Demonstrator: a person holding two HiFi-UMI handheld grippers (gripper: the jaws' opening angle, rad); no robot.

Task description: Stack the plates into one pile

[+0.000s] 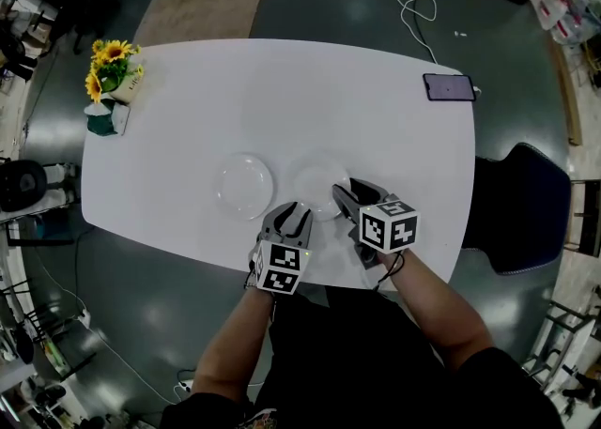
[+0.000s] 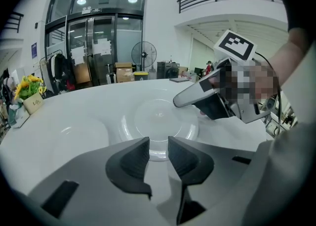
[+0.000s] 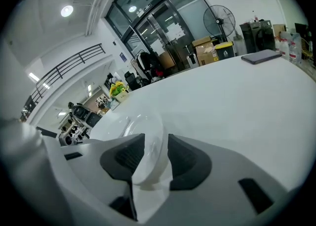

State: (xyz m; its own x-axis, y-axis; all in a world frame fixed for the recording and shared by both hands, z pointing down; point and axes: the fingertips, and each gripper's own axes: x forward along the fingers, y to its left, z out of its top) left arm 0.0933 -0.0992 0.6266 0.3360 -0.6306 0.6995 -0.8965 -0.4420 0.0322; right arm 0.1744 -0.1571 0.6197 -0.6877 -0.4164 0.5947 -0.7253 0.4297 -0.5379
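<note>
While the person stands at its near edge, the large white oval bench (image 1: 188, 89) fills most of the head view. A dark blue chair (image 1: 521, 221) stands beside the right end of the bench. Two round white glossy plates lie flat on the bench near the person, side by side, close but apart, not stacked: the left plate (image 1: 244, 185) and the right plate (image 1: 315, 178). The right gripper (image 1: 340, 194) is at the near right rim of the right plate. Its jaws stand wide apart with this rim between them, and the pads do not seem to clamp it. The left gripper (image 1: 288, 209) points down at the bench, just before the near rim of the right plate. Its jaws are partly apart and hold nothing. At the far left corner stands a bunch of yellow sunflowers (image 1: 113, 52) in a small white pot (image 1: 127, 87). A dark flat phone (image 1: 449, 87) lies at the far right corner.
</note>
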